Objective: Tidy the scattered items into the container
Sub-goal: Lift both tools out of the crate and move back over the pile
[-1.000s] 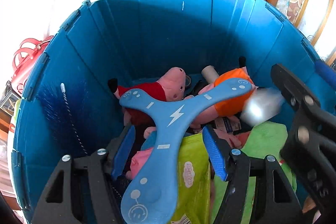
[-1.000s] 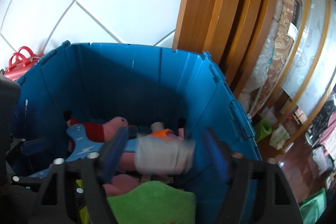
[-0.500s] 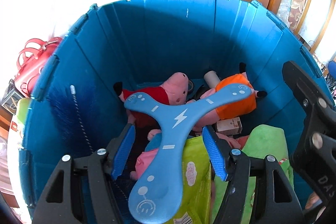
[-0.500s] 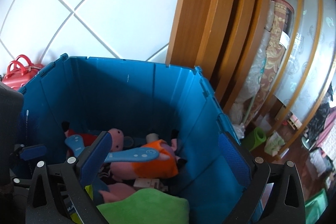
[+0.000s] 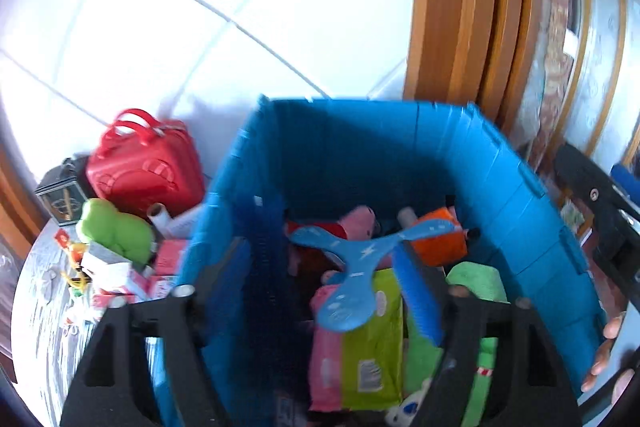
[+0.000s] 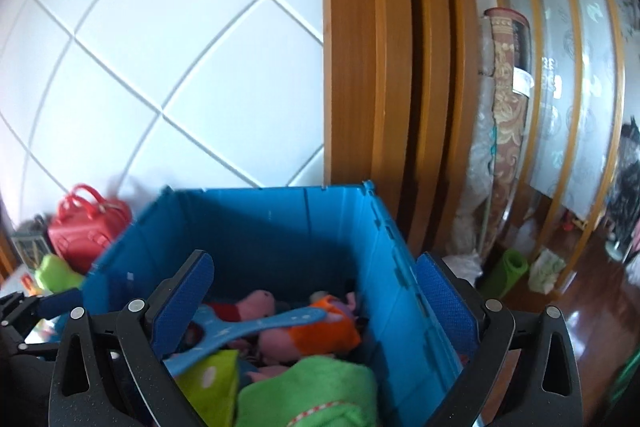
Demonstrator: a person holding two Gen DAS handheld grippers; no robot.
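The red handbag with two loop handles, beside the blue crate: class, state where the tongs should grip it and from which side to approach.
Grip the red handbag by its two loop handles, coming from above. The handles arch up clear of the body at the top, giving a thin part to close on, while the body looks too broad. Clutter crowds its lower front, and the blue plastic crate stands on its right.

left claw (image 5: 328, 287) | right claw (image 6: 312, 291) | black frames | blue ribbed pads | silver screws

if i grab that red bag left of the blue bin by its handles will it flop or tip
The red bag looks moulded and glossy, so probably stiff, not floppy. It stands upright on clutter, so a push may tip it. Its looped handles look rigid enough to hook.
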